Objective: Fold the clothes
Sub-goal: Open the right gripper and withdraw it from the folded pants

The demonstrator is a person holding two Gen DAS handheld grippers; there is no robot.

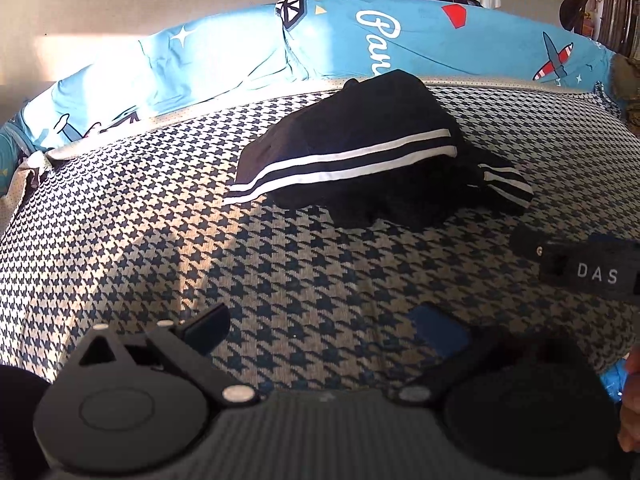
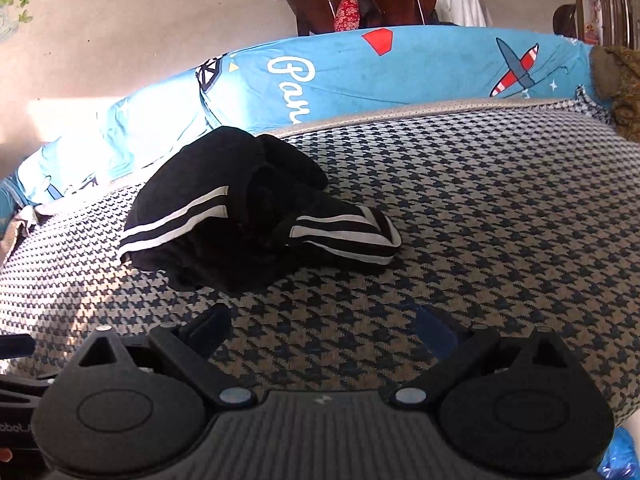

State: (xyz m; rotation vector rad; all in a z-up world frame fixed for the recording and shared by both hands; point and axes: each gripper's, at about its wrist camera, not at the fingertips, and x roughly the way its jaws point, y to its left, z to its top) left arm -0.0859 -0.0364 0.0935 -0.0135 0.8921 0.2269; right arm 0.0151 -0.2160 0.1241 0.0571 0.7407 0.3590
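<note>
- Gaping empty, both grippers, left gripper (image 1: 320, 330) and right gripper (image 2: 324, 328), have jaws spread.
- One crumpled black garment (image 1: 360, 152), white-striped, lies at 12 o'clock on the houndstooth bed (image 1: 160, 220); its shape is unclear.
- One blue pillow (image 1: 420, 40) behind, ends cut off.

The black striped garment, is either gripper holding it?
No, the black striped garment lies bunched on the houndstooth cover, apart from the open right gripper.
</note>
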